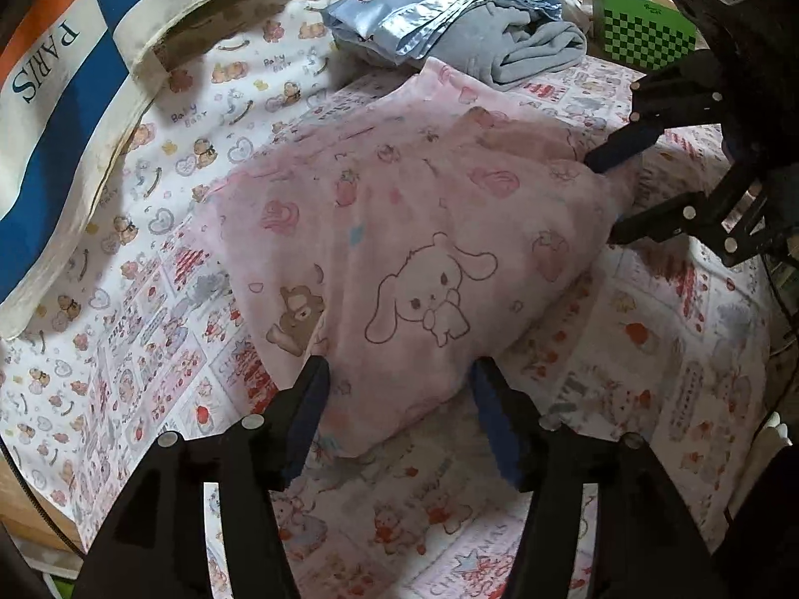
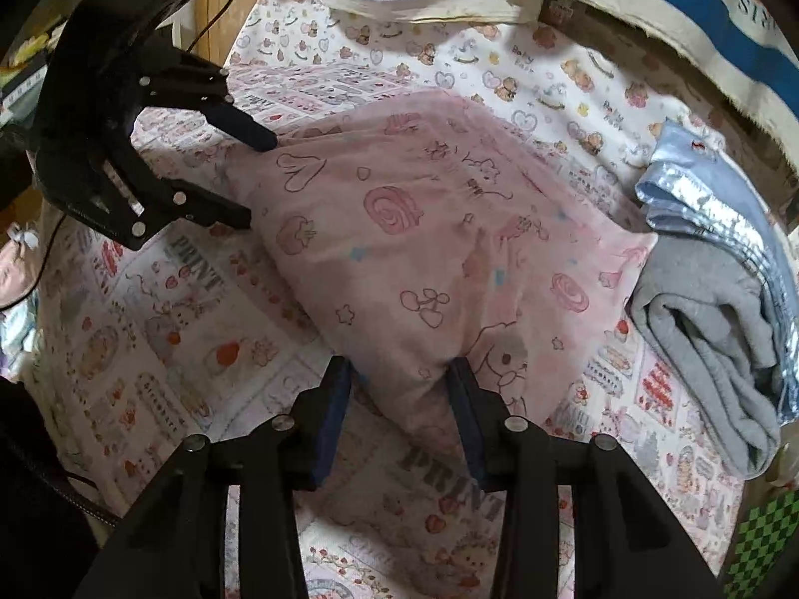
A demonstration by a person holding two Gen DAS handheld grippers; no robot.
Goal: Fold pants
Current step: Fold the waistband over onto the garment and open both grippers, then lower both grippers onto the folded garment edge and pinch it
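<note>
The pink pants [image 1: 399,229] with bunny and strawberry prints lie folded into a thick bundle on the printed sheet; they also show in the right wrist view [image 2: 424,229]. My left gripper [image 1: 399,389] is open, its fingers straddling the near corner of the bundle. My right gripper [image 2: 399,374] is open too, its fingers either side of the opposite corner. Each gripper shows in the other's view: the right one [image 1: 599,194] at the bundle's far edge, the left one [image 2: 259,179] at its far left edge.
A folded pile of grey and light blue clothes [image 1: 464,35] [image 2: 714,309] lies right beside the pants. A blue, white and orange "PARIS" cloth [image 1: 65,100] hangs along the sheet's edge. A green checkered box [image 1: 644,30] stands behind the pile.
</note>
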